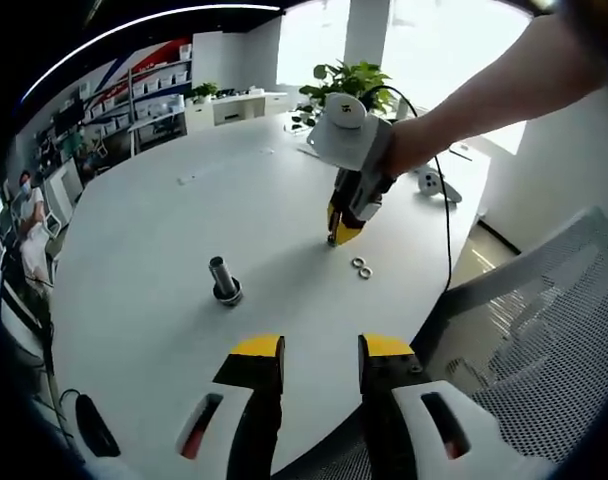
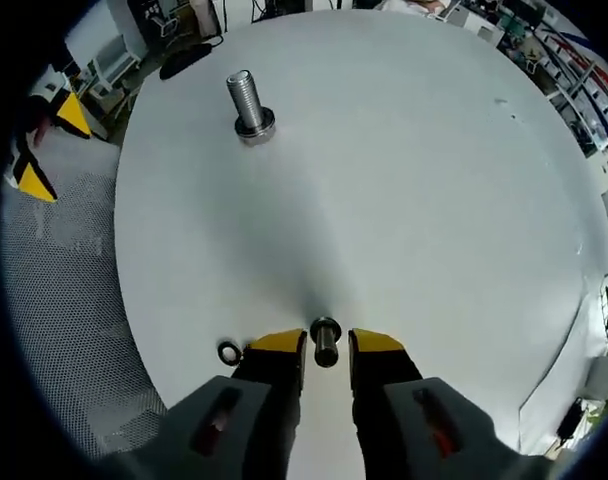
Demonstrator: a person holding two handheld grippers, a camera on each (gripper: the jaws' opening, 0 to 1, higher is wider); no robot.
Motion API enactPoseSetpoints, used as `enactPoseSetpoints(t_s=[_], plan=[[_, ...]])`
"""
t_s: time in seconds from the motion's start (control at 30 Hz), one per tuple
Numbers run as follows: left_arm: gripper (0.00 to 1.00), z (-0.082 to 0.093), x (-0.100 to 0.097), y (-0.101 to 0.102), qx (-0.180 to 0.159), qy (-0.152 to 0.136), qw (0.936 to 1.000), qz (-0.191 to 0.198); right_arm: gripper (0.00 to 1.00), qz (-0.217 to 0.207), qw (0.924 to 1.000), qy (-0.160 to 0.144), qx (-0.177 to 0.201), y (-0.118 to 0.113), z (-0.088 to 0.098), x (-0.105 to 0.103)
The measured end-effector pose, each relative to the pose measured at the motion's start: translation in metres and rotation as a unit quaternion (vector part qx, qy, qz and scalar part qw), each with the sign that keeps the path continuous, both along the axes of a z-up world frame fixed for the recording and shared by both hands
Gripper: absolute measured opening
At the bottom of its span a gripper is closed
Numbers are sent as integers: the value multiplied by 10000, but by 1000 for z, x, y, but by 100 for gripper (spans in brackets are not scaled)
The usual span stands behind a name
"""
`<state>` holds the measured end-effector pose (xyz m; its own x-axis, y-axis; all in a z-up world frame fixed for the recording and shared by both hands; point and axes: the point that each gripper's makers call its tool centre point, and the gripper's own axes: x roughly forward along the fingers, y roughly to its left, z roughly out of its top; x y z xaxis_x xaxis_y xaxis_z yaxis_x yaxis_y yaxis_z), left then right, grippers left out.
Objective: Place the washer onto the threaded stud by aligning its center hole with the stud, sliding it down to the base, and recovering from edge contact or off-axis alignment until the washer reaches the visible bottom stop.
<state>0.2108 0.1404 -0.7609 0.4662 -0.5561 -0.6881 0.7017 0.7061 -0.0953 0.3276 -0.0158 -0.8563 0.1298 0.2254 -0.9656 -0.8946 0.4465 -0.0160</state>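
Observation:
The threaded stud (image 1: 224,279) stands upright on its round base on the white table (image 1: 164,230); in the right gripper view the stud (image 2: 249,104) is far ahead and to the left. My right gripper (image 2: 326,345) is low over the table with its jaws close on either side of a washer (image 2: 326,338), which looks held on edge. Another washer (image 2: 230,352) lies flat just left of those jaws. In the left gripper view the right gripper (image 1: 334,238) points down at the table beside two loose washers (image 1: 362,267). My left gripper (image 1: 320,352) hangs open at the table's near edge.
A grey mesh chair (image 1: 544,330) stands at the table's edge on the right. A cable (image 1: 446,230) runs across the table behind the right gripper. A plant (image 1: 354,80) and shelves stand at the far end of the room. A black mouse (image 1: 92,425) lies at the near left.

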Motion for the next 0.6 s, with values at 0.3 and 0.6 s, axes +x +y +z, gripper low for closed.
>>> enactPoseSetpoints(t_s=[0.3, 0.6], plan=[[28, 1, 1, 1, -66, 36, 9999, 74, 22, -209, 9998, -33, 8, -9, 11, -11], [27, 0, 0, 0, -60, 68, 9999, 56, 23, -622, 9980, 31, 51, -21, 8, -29]])
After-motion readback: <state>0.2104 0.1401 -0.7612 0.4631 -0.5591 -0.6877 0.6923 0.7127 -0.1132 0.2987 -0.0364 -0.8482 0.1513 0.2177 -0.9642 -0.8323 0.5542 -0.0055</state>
